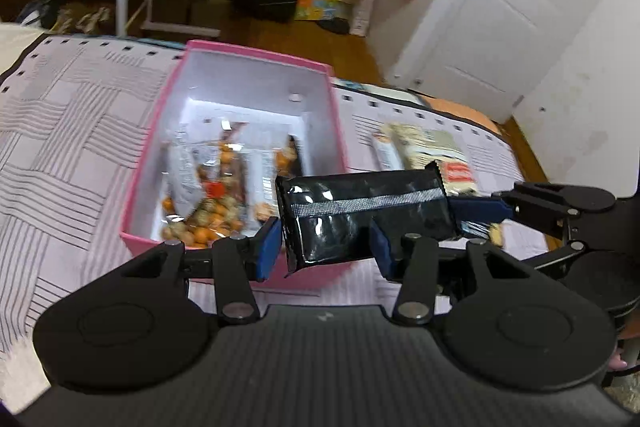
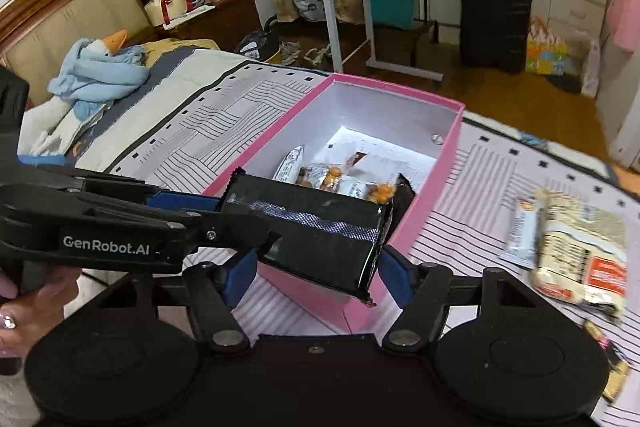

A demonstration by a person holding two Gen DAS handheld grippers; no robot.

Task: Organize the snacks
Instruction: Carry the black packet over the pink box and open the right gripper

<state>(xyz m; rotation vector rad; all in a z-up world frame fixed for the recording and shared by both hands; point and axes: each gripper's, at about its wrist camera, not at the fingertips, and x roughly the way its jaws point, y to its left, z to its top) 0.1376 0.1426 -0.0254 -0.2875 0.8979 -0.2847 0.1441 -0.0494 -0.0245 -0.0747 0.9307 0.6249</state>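
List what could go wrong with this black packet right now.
1. The glossy black foil snack packet hangs over the near rim of the pink cardboard box, not over its interior. Released now, it may land on the striped bedspread.
2. The left hand-held gripper and right hand-held gripper both appear to pinch it. Pulling apart could make the slick foil slip or tear.
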